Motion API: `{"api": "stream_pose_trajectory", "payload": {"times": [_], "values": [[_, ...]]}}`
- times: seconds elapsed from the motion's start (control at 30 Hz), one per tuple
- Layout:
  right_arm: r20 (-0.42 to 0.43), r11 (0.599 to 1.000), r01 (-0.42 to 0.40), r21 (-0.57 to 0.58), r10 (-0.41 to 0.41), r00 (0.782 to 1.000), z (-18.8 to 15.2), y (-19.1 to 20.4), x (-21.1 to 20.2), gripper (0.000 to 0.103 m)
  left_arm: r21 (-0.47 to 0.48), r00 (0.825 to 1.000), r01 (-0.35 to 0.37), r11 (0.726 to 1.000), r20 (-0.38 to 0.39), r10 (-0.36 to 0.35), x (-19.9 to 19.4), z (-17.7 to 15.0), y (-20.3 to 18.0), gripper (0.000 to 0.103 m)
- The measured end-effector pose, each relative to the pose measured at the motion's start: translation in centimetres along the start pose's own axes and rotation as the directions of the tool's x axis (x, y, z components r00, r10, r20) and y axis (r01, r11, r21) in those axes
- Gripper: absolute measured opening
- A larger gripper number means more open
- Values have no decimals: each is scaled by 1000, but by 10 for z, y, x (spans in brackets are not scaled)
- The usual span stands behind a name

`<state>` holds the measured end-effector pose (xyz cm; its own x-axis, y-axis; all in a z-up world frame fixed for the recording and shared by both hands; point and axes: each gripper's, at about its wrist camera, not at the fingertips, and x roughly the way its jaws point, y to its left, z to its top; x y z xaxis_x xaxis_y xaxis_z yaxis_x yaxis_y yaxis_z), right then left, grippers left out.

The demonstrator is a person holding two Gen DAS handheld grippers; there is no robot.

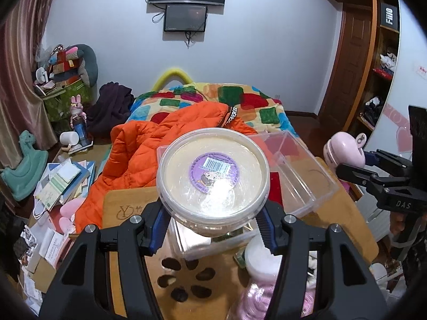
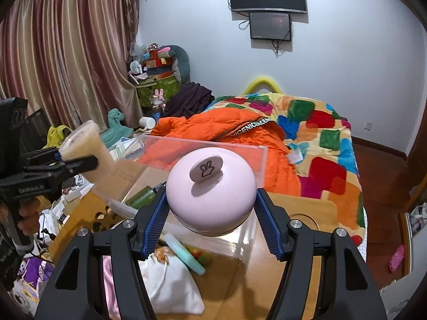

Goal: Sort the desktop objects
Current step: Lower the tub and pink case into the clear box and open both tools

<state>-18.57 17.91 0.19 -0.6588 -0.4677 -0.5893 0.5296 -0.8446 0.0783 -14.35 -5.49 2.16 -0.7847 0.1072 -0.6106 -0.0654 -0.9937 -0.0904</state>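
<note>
Cream tub (image 1: 212, 172), clamped in the left tool (image 1: 212, 221) above the wooden worktop (image 1: 125, 202), hides much of a clear box (image 1: 299, 170) in the left wrist view, while in the right wrist view the right tool (image 2: 210, 213) grips a pink round jar (image 2: 210, 194) over that box (image 2: 202, 146), whose contents are unclear.

Tub's purple label (image 1: 214, 171) glare-washed, pink bag (image 1: 256, 298) cut off

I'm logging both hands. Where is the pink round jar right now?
The pink round jar is clamped in the right gripper, above the clear plastic box; the left wrist view shows it far right.
</note>
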Motion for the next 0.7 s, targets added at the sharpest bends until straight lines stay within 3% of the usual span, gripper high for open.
{"api": "stream_pose_trajectory", "payload": {"times": [0.7], "values": [[-90,1000,-29,2,29,996,12,-3,69,60,33,992,-30,999,-122,34,75,17,4,57]]}}
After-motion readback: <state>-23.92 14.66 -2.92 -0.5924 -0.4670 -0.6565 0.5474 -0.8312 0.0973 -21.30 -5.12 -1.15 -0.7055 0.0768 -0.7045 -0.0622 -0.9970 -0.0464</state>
